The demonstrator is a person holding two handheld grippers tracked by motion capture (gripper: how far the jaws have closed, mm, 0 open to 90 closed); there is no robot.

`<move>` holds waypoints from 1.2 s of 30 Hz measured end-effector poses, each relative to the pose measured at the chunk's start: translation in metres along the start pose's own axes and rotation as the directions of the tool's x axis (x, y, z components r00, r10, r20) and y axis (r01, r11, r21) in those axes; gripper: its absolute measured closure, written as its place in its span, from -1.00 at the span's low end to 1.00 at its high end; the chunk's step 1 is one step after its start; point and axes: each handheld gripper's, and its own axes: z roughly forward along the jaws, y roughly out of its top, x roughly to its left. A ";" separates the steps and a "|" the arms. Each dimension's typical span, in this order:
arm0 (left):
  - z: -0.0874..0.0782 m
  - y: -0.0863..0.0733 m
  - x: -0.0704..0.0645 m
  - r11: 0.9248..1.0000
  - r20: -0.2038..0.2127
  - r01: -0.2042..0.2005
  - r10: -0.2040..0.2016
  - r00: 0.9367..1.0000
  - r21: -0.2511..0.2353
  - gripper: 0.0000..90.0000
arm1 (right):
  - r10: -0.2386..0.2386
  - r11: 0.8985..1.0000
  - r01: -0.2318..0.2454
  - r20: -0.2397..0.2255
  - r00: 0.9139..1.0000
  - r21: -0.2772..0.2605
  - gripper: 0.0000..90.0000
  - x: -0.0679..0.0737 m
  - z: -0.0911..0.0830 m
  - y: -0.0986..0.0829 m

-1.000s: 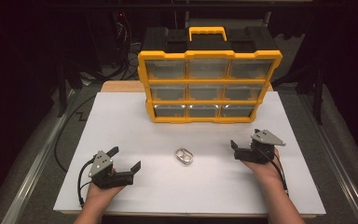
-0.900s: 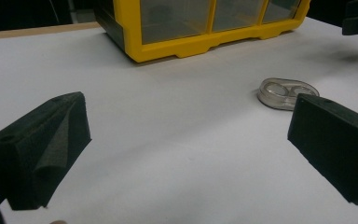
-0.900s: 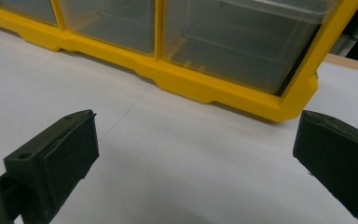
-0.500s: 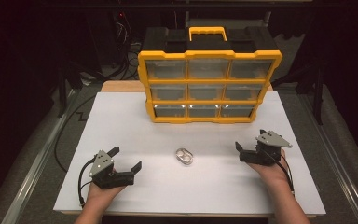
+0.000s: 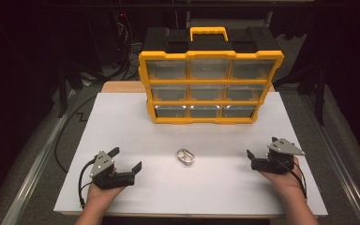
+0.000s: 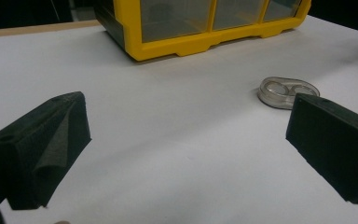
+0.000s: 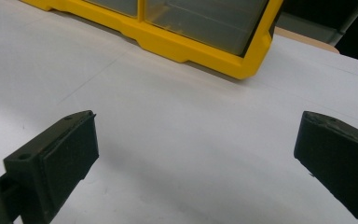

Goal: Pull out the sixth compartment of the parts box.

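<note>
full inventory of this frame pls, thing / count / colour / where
drawer organiser: 1, yellow frame with black top and yellow handle, nine clear drawers in three rows, at the far middle of the board
clear case: 1, transparent oval with two round wells, on the board in front of the organiser, between the two tools, touching neither
board: 1, white, covers the tabletop
table: 1, pale wood, edge showing beyond the board's far side
cables: several, dark, behind the organiser at far left
left tool: 1, black with grey plate, near left, jaws open, empty
right tool: 1, black with grey plate, near right, jaws open, empty
</note>
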 end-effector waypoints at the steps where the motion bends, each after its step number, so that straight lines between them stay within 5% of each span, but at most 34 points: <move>1: 0.001 0.000 0.000 1.000 -0.001 0.003 -0.003 1.000 0.002 -0.98 | 0.000 1.000 0.000 0.000 1.000 0.000 -1.00 0.000 0.000 0.000; 11: 0.004 -0.002 -0.001 1.000 0.008 -0.012 0.012 1.000 0.004 -0.99 | -0.081 0.997 0.081 0.010 0.997 0.016 -1.00 0.003 0.001 -0.001; 19: 0.003 -0.001 -0.003 1.000 0.030 -0.020 0.020 0.999 -0.010 -0.99 | -0.205 0.978 0.205 0.019 0.978 0.027 -1.00 0.016 0.002 0.001; 30: 0.005 -0.002 -0.002 1.000 0.033 -0.015 0.015 0.999 0.003 -0.99 | -0.373 0.927 0.371 0.039 0.927 0.049 -1.00 0.035 0.001 0.004; 36: 0.005 -0.003 -0.002 1.000 0.028 -0.021 0.021 0.999 0.002 -0.99 | -0.466 0.884 0.462 0.062 0.883 0.066 -1.00 0.042 0.000 0.005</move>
